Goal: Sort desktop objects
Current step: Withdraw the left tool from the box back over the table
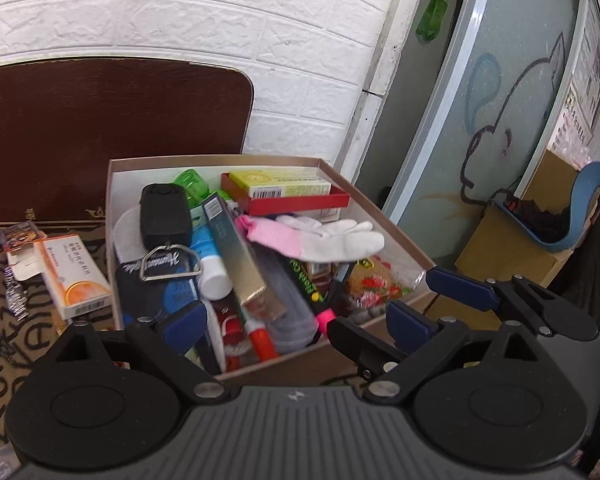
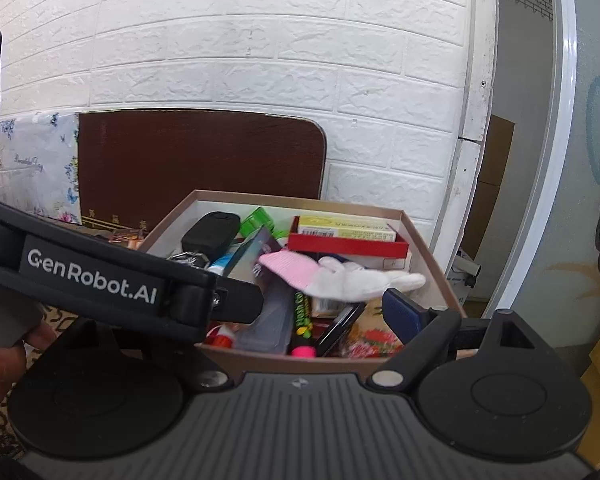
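- Cardboard box (image 1: 396,236) on bench, crammed.
- White-pink glove (image 1: 320,236) on top of box pile, long axis sideways, fingers toward box's right wall.
- Left hand-held gripper (image 1: 296,320) wide open, empty, above box's near edge.
- Right hand-held gripper (image 2: 300,312): spread unclear, left finger hidden.

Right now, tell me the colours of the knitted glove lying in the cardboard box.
The knitted glove has a pink cuff and white fingers; the left wrist view shows it best.

Home room: brick wallpaper (image 2: 260,40), cluttered box (image 1: 396,232)
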The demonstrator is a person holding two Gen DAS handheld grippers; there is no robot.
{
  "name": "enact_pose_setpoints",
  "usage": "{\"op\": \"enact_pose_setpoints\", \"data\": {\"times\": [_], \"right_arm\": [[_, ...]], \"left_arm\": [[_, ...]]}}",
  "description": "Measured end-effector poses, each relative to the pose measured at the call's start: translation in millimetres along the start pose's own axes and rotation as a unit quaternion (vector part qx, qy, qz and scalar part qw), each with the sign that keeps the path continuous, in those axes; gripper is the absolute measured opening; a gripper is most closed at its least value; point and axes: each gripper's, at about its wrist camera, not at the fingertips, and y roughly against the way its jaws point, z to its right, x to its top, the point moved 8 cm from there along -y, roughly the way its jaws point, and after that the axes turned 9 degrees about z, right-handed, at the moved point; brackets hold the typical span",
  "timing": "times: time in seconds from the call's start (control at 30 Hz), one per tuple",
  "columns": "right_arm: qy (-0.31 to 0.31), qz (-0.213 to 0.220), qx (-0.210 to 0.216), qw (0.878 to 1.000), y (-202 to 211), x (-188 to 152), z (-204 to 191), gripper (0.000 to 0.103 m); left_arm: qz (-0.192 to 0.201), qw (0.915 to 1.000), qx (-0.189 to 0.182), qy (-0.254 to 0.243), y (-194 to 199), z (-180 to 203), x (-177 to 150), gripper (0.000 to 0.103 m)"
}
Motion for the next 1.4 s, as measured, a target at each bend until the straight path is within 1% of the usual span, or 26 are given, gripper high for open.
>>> {"op": "enact_pose_setpoints", "data": {"times": [0.13, 0.33, 0.63, 0.8, 0.9, 1.0, 1.13, 1.2, 1.4], "right_arm": [[-0.013, -0.007, 0.009, 1.0, 14, -10, -12, 0.088], [-0.015, -0.025, 0.014, 0.999, 29, -26, -30, 0.088], [-0.033, -0.054, 0.042, 0.997, 45, -52, -60, 0.088], [-0.029, -0.082, 0.079, 0.993, 48, -73, -94, 0.088], [-0.027, -0.094, 0.106, 0.99, 46, -80, -119, 0.088], [-0.012, -0.097, 0.133, 0.986, 45, -84, -144, 0.088], [0.014, -0.1, 0.154, 0.983, 40, -91, -170, 0.088], [0.018, -0.103, 0.168, 0.98, 37, -95, -179, 0.088], [0.014, -0.112, 0.195, 0.974, 25, -100, -199, 0.088]], "left_arm": [[-0.001, 0.9999, 0.009, -0.009, 18, -2, -14, 0.099], [-0.006, 0.9994, 0.035, 0.003, 35, -8, -37, 0.099], [-0.027, 0.9981, 0.054, 0.015, 63, -25, -71, 0.099], [-0.048, 0.9954, 0.066, 0.05, 79, -52, -98, 0.099], [-0.049, 0.9937, 0.08, 0.062, 91, -71, -108, 0.099], [-0.051, 0.9912, 0.095, 0.077, 102, -91, -119, 0.099], [-0.058, 0.9854, 0.124, 0.101, 112, -120, -133, 0.099], [-0.06, 0.9824, 0.132, 0.118, 114, -133, -136, 0.099], [-0.05, 0.9764, 0.159, 0.137, 116, -168, -135, 0.098]]}}
